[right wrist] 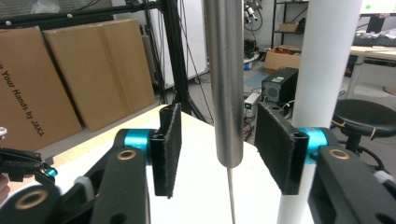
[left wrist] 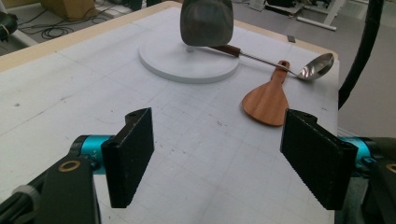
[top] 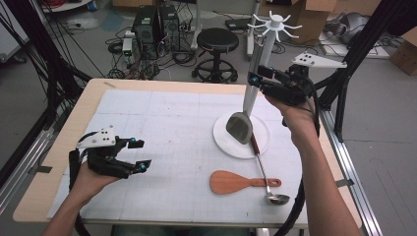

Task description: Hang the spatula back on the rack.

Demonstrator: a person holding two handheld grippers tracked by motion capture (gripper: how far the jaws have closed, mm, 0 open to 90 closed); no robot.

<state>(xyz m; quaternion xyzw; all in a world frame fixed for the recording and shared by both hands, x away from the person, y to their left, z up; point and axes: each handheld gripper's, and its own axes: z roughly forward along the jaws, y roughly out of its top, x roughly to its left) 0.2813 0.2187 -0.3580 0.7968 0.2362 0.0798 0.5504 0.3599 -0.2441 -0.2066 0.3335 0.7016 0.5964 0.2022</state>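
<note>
Nearest us, the left gripper (top: pixel 140 155) hovers over the white mat (top: pixel 162 132), its 2 jaws spread with nothing between them. Beyond lie a wooden spatula (top: pixel 231 182) and a steel ladle (top: pixel 277 198). Farther off, the right gripper (right wrist: pixel 218 151) has its jaws spread around a hanging turner's metal handle (right wrist: pixel 225 79), not touching it, beside the white rack pole (right wrist: pixel 320 88).

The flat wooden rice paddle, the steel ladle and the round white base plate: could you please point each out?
flat wooden rice paddle (top: pixel 230 182), high view, on its blade.
steel ladle (top: pixel 278 198), high view, on its bowl.
round white base plate (left wrist: pixel 168 63), left gripper view, on bare surface near its rim.
</note>
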